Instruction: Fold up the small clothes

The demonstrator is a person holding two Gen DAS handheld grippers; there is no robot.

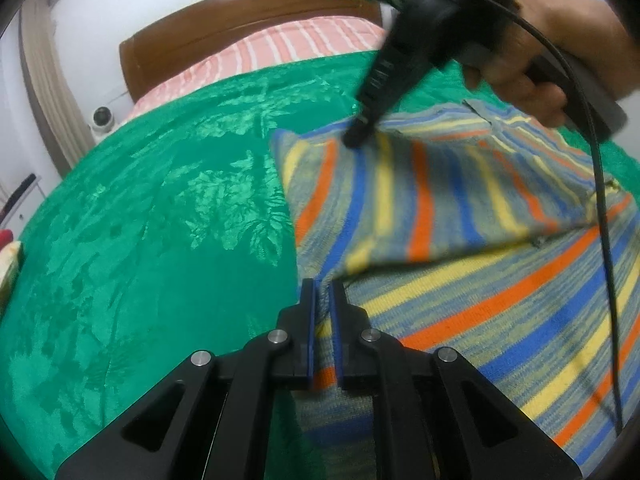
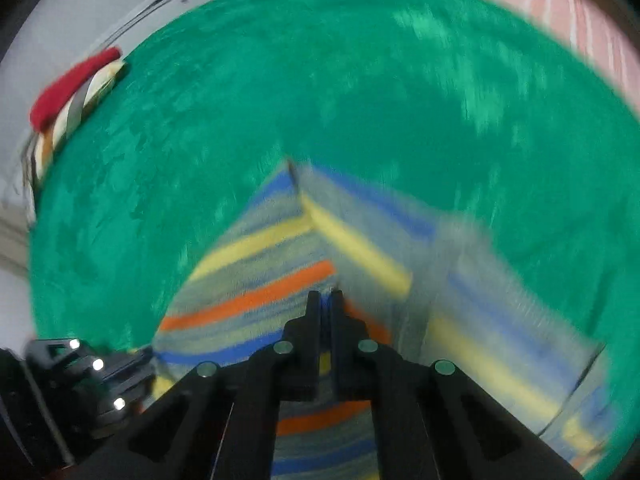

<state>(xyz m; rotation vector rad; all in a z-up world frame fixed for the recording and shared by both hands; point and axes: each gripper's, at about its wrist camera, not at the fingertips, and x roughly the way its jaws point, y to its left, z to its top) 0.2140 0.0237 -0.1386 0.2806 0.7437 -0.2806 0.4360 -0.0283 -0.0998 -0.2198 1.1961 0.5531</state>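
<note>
Left gripper: jaws drawn nearly together, pinching a fold of the striped garment that rises between the blue pads; it points down at a slant toward the bedding. Striped garment: knitted, in bands of grey-blue, yellow, orange and blue; it lies on the green bedspread, spreading from the left gripper's tips out to their right and beyond, with an upper layer turned over the lower one so that the stripes of the two run at different angles. Right gripper: seen from the left wrist view beyond and slightly right of the left gripper's tips, pointing steeply down, its tips meeting the far left corner of the folded layer; from its own wrist view the right gripper shows jaws pressed together with striped cloth gathered at the tips, though the blur there leaves the exact grip on the cloth uncertain. Person's hand: wrapped round the right gripper's handle, above and right of the garment, a black cable trailing down from it across the cloth. Green bedspread: leaf-patterned, covering the bed to the left of and beyond both grippers. Pink striped bedding: past the bedspread at the far end. Wooden headboard: behind that, against the white wall. No containers are in view.
</note>
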